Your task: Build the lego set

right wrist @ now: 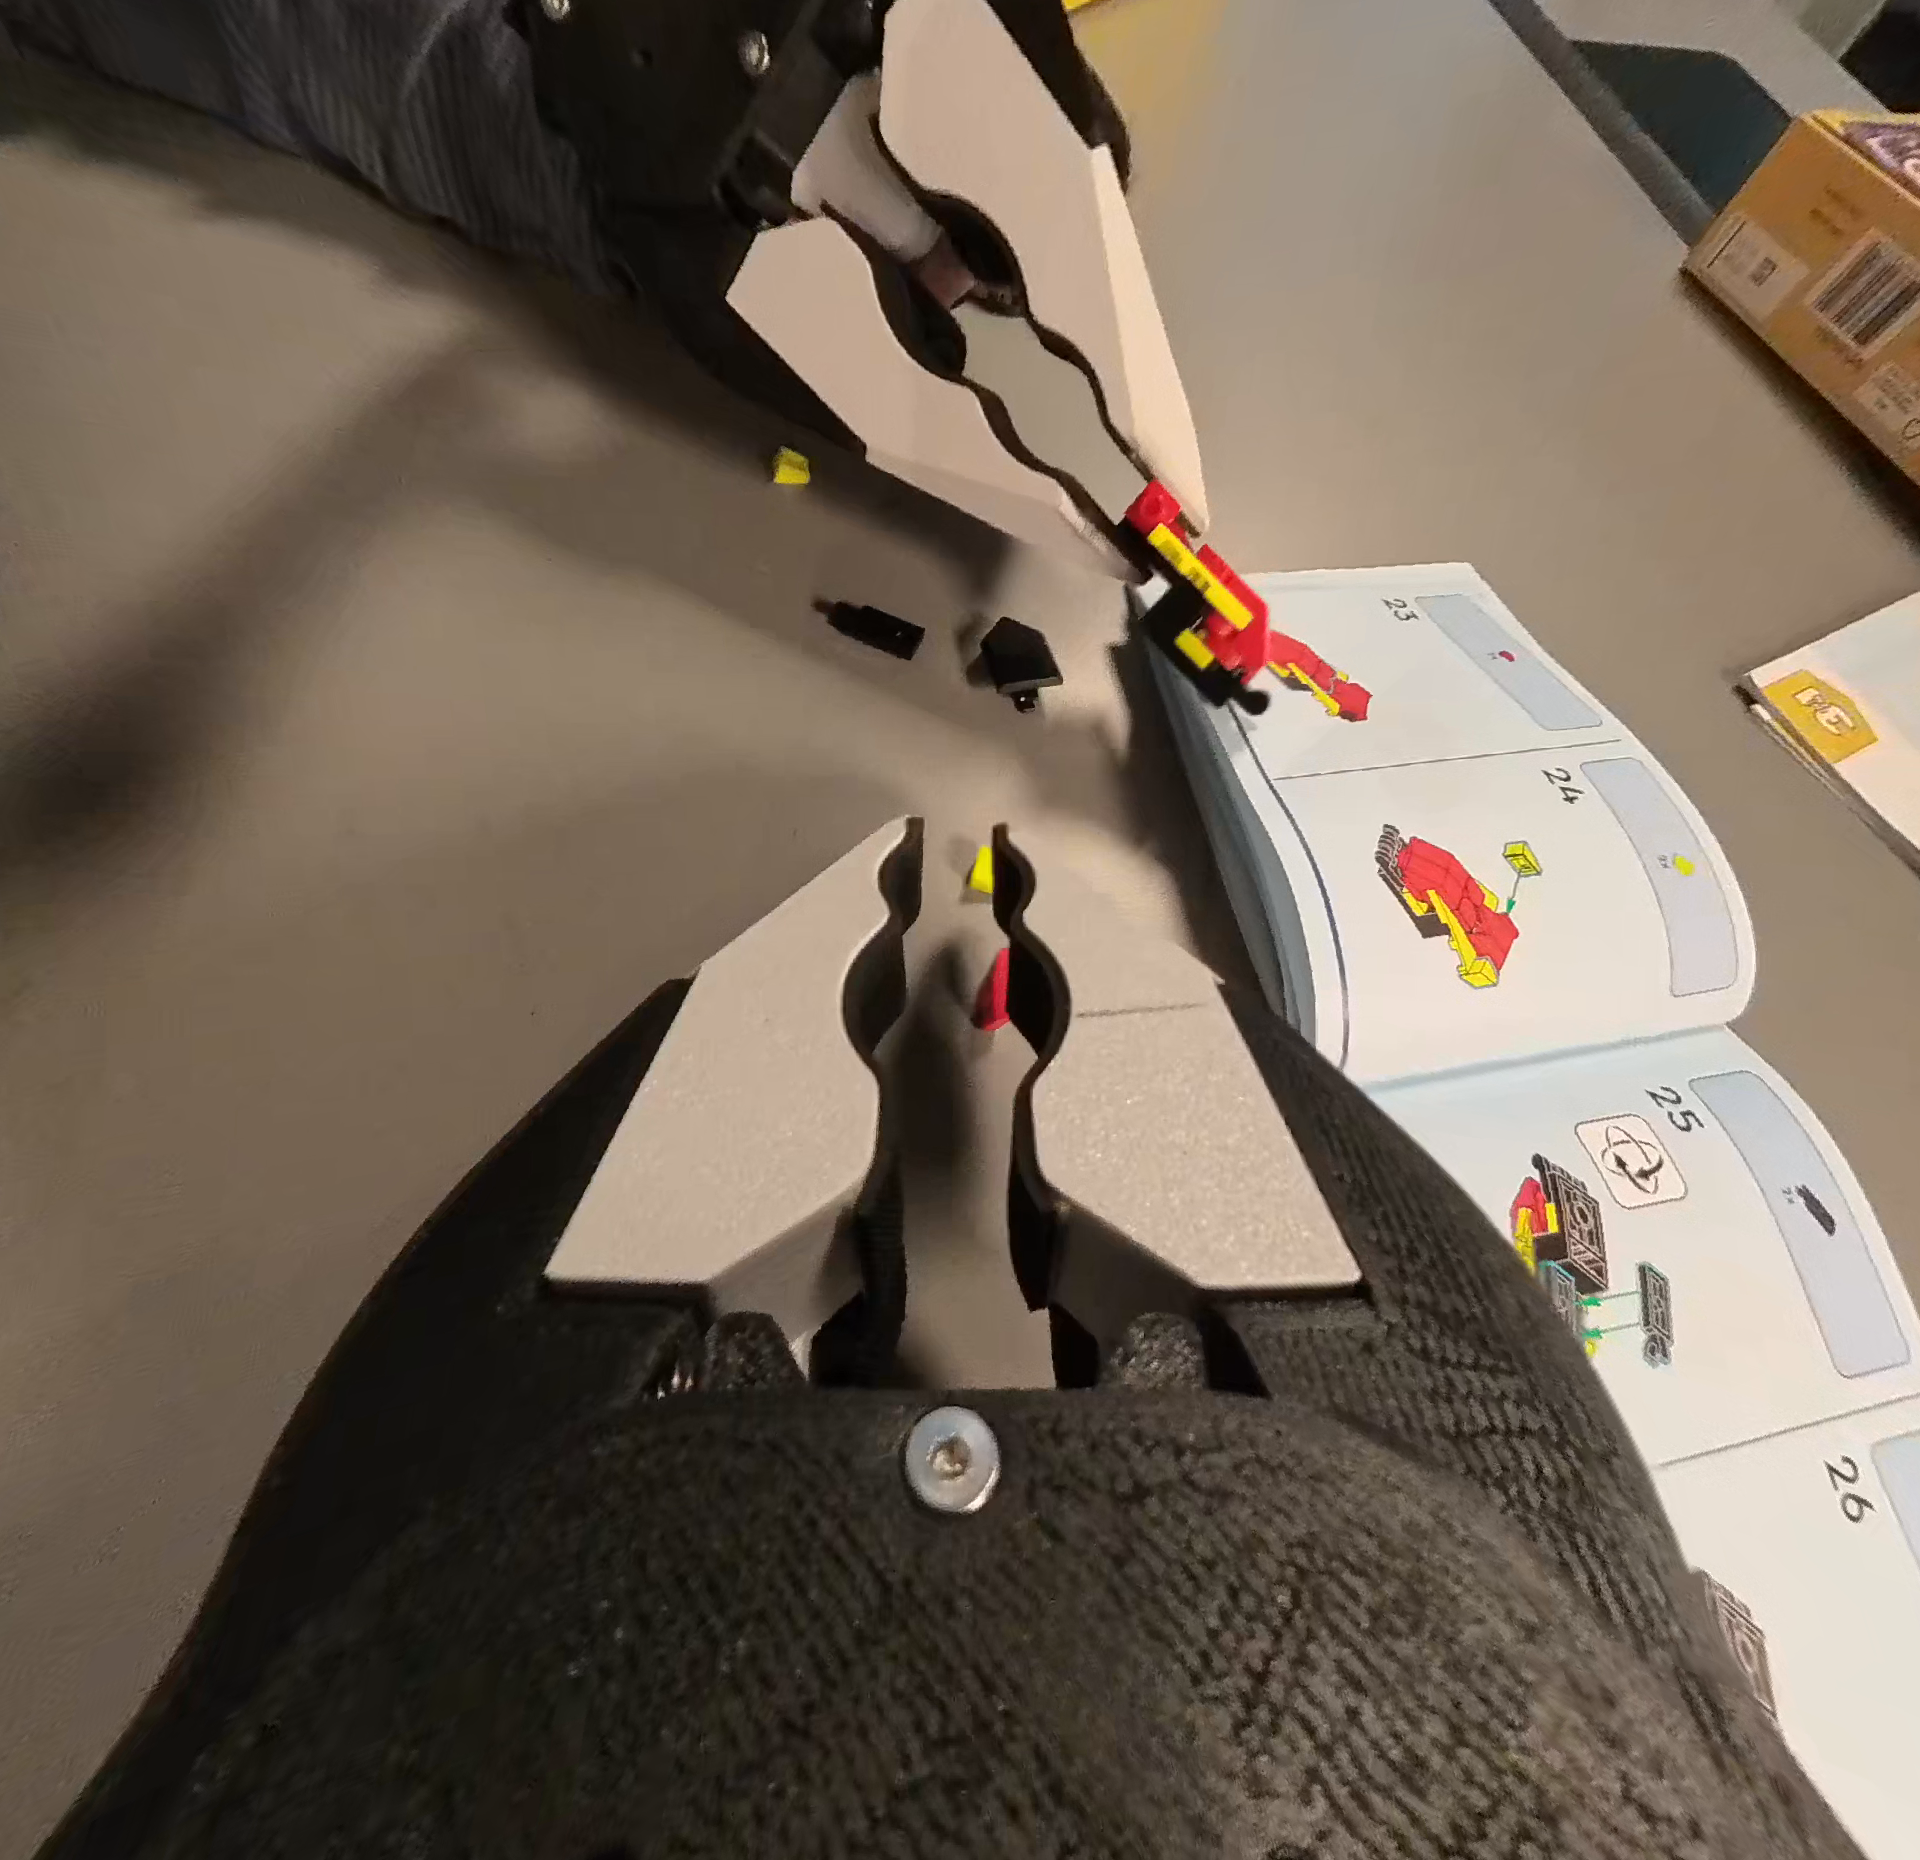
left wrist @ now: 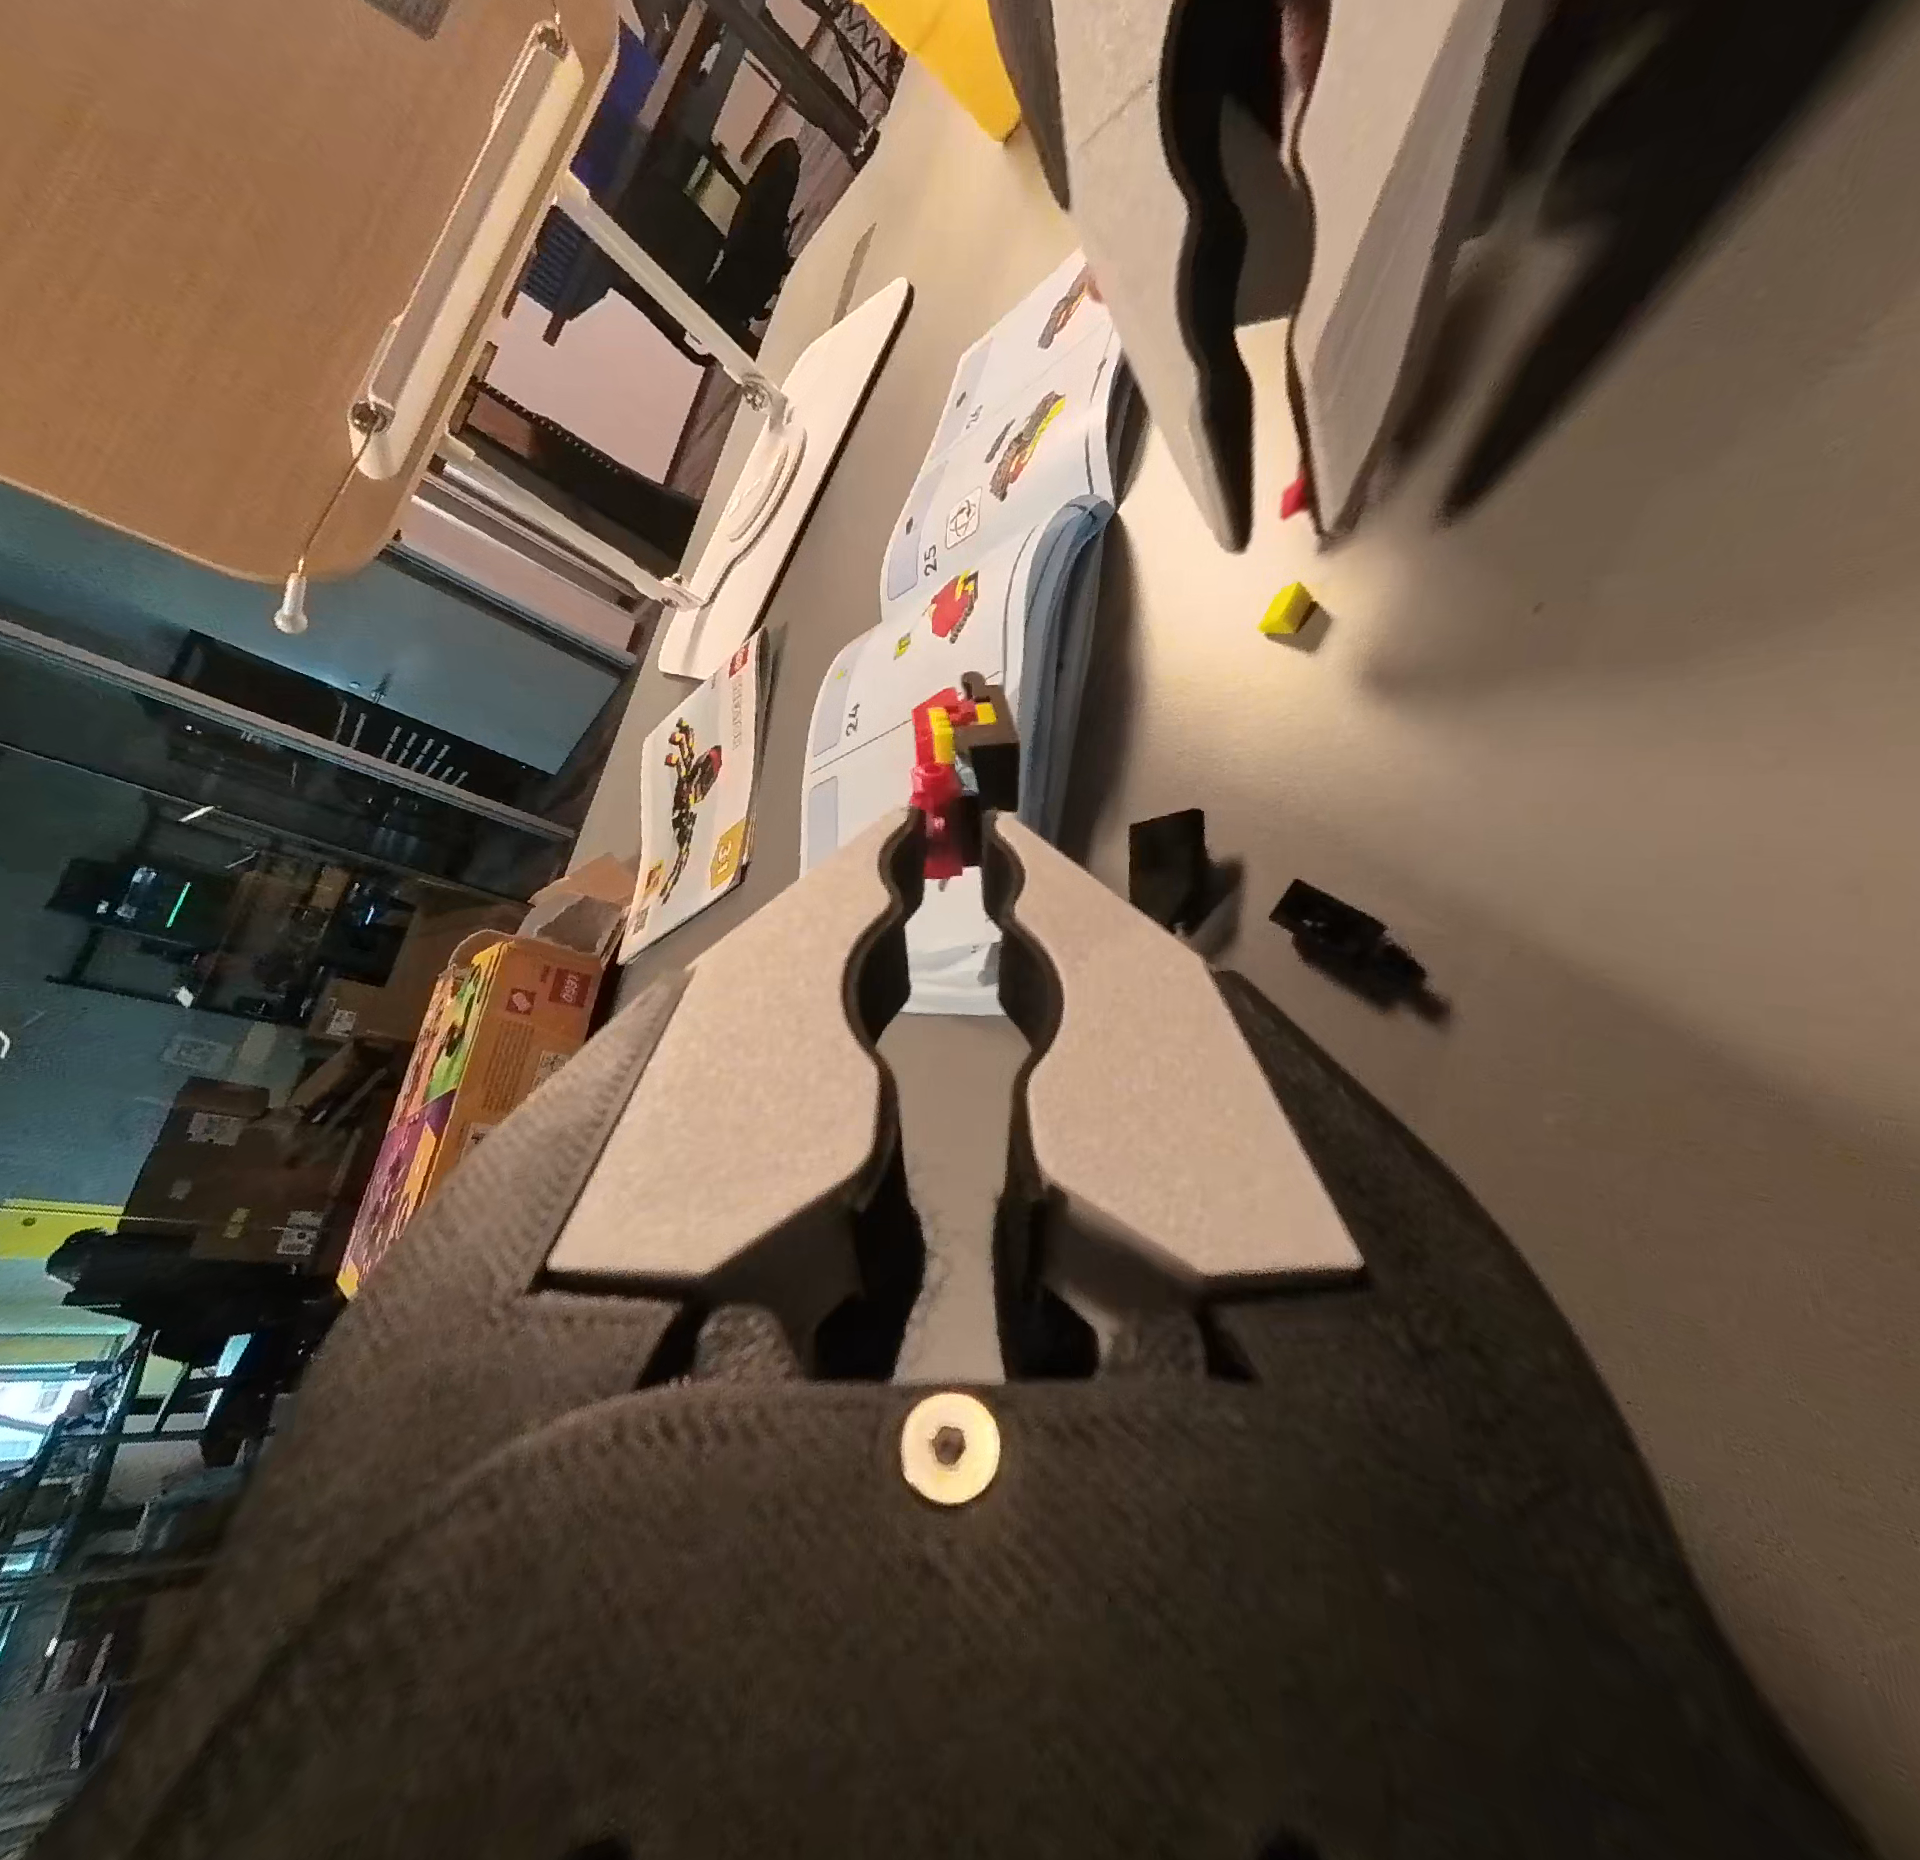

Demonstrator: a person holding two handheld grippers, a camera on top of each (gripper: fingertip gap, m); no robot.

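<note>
- The partly built red, yellow and black lego assembly hung tilted, upper right of centre in the right wrist view.
- Two black pieces lay left of it.
- A yellow piece lay upper left; another and a red piece near centre.

Warm, fairly dim indoor light throughout. Soft blurred shadows under the grippers on the grey tabletop, darkest toward its left edge in the right wrist view. Strong wide-angle bending at every picture edge. Motion blur on the right gripper in the left wrist view. Crisp print on the open instruction booklet. No harsh glare.
</note>
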